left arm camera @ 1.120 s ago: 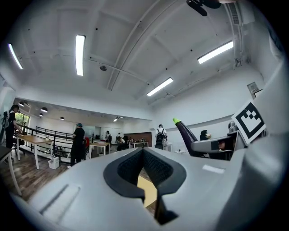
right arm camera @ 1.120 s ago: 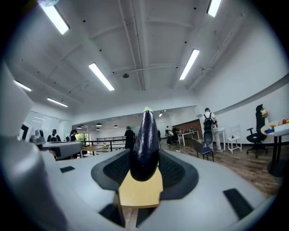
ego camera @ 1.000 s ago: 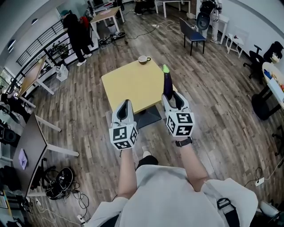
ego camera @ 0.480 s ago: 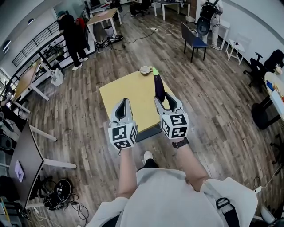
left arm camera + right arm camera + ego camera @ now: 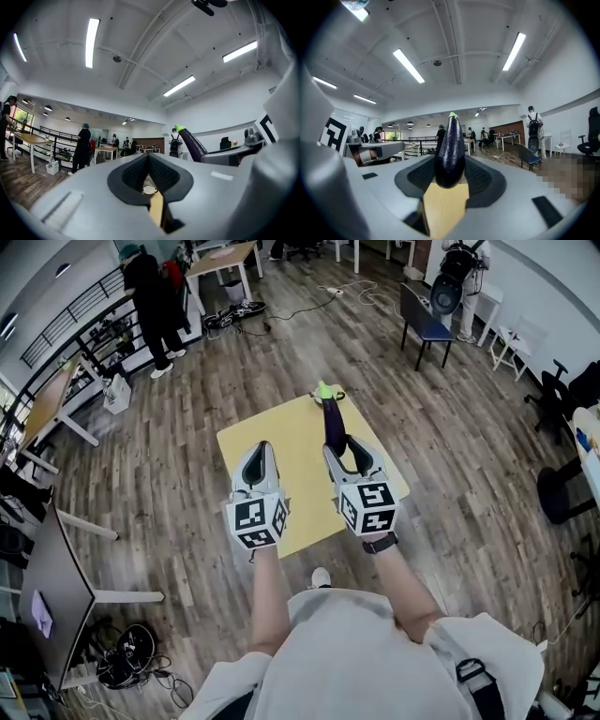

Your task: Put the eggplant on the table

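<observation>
Yellow table point(image 5: 281, 442) on a plank floor lies under both my grippers in the head view. My right gripper point(image 5: 343, 448) is clamped on the eggplant point(image 5: 332, 423), held upright over the table's far part, green cap up. My left gripper point(image 5: 260, 454) is closed and empty. Its own view shows a white cup point(image 5: 149, 190) on the table, which the eggplant mostly hides from the head view.

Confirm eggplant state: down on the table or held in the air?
Held, not down. The right gripper clamps the eggplant at its lower end; it stands upright, stem up, over the yellow table.
</observation>
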The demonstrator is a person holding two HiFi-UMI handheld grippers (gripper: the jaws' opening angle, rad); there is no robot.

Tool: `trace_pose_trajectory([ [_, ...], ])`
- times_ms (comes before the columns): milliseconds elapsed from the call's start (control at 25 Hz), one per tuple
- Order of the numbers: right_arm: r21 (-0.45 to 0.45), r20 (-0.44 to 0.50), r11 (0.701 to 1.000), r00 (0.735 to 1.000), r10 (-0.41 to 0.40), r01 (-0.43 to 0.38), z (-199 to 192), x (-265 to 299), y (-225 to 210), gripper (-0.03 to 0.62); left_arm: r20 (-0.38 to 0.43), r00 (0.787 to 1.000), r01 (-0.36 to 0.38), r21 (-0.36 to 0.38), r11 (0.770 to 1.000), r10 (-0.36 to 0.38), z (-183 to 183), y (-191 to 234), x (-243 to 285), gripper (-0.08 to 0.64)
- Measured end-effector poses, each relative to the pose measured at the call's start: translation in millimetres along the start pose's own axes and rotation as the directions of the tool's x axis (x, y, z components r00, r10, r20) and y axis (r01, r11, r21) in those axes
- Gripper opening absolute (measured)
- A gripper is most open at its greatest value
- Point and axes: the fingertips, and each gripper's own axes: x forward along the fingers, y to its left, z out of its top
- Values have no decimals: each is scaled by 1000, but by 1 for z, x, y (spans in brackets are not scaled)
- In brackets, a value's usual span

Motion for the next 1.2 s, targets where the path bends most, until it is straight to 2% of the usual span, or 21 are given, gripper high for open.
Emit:
trace_pose_trajectory([
  [240,8,-5,1000,1000,-16,16,-9,52,-4,195,-18,1000,20,-29,999,-20,-20,27,38,9],
  [360,8,-40,1000,999,-7,7,-21,73,1,195,-39,999,13,-60,998,-15,-30,42,50,9],
  [720,4,-138,1000,990,24,-24,-52,135,-22,195,-127,992,-34,-79,996,23,-74,69,94,9],
  [1200,13,-296,993,948,118,-119,-107,227,-35,193,-244,965,-132,-119,984,100,-131,110,152,9],
])
